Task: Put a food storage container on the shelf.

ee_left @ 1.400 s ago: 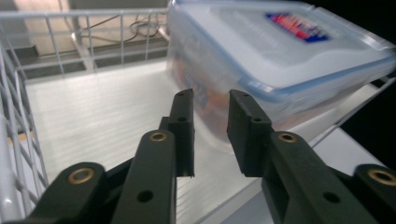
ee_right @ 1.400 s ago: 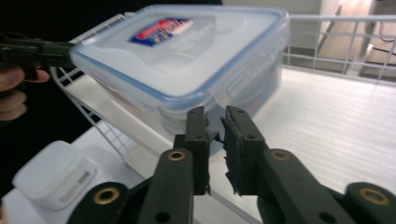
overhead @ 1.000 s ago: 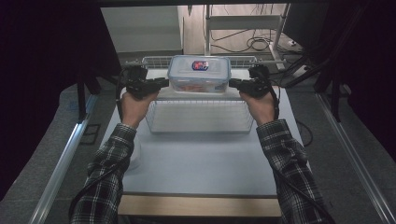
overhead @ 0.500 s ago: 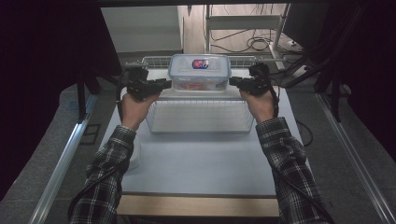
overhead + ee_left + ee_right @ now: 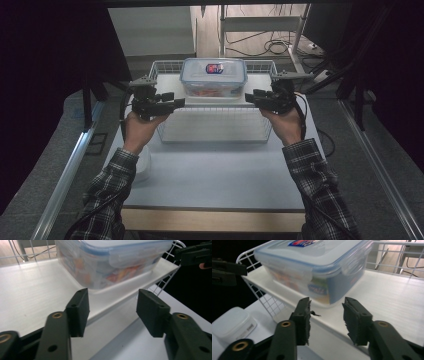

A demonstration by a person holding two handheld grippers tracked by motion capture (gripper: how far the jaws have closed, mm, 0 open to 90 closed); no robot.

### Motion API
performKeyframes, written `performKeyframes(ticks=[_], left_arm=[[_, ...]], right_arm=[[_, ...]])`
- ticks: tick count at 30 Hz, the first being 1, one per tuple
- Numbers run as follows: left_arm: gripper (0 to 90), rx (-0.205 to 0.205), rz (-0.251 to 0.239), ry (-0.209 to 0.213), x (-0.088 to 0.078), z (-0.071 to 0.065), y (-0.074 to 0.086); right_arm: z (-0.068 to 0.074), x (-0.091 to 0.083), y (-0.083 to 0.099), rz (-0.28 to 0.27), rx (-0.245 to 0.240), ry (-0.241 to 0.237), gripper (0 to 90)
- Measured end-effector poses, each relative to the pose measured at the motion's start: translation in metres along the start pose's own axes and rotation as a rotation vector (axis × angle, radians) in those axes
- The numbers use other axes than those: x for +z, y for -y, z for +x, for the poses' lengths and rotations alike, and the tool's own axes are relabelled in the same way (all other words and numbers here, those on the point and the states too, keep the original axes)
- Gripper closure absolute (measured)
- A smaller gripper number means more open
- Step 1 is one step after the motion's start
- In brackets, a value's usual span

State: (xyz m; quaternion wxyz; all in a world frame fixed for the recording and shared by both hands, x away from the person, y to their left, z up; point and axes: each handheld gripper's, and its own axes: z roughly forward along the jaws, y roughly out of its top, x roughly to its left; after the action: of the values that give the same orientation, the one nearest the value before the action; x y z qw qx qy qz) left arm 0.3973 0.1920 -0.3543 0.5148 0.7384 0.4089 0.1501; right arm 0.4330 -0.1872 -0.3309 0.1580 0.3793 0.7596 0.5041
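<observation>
No lettering can be read. A red-and-blue label sits on the lid of the clear plastic food container, upper centre of the high view, its print too small to make out. In the right gripper view, a blue-and-white printed packet shows through the container's wall at centre, its wording blurred.

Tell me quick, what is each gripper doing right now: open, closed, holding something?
Left gripper: open, holding nothing; jaws have just been opening beside the white shelf.
Right gripper: open, holding nothing; jaws just opening too.
</observation>
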Motion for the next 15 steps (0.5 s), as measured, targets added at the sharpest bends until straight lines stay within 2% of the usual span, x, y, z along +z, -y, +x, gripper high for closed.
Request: performKeyframes(ticks=[7, 15], left_arm=[[33.3, 0.019, -0.003, -0.003, -0.009, -0.005, 0.023], [25.5, 0.026, -0.001, 0.003, -0.017, -0.013, 0.046]], right_arm=[[0.011, -0.008, 0.014, 0.009, -0.053, -0.014, 44.5], [0.023, -0.013, 0.032, 0.033, -0.100, -0.022, 28.0]])
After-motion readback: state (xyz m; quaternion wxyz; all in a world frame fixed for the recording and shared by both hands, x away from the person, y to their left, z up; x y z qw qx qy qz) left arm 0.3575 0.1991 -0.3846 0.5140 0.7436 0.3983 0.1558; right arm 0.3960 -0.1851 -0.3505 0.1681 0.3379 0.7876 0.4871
